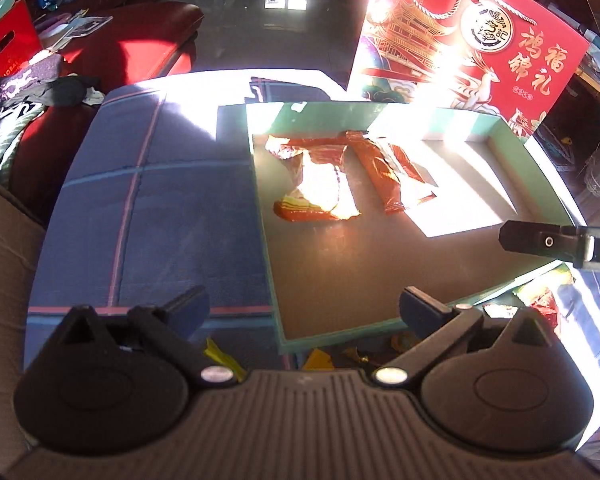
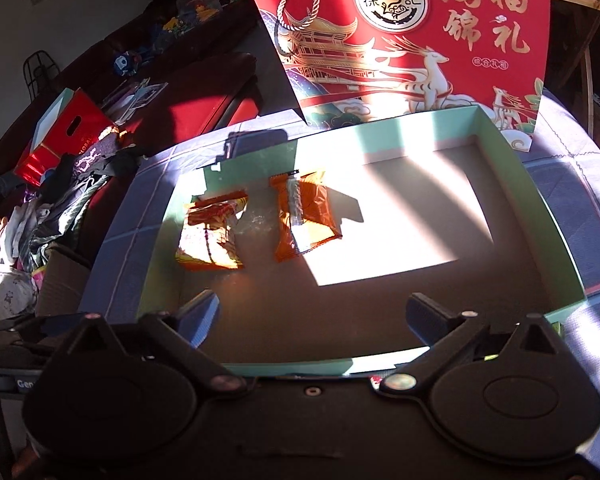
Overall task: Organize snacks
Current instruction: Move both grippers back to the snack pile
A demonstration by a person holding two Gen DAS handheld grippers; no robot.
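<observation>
The left hand-held gripper (image 1: 304, 304) is matte black, with two rounded, ear-tipped finger housings flanking a grey ribbed centre plate; silver pivot screws sit at its 11 and 1 o'clock corners. The right hand-held gripper (image 2: 312, 312) matches, but its centre plate is smooth black with one small screw.

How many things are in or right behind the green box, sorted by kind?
Orange foil snack packets lying in the shallow green cardboard box: 2
Red printed gift bags standing behind the box: 1
Total: 3
</observation>
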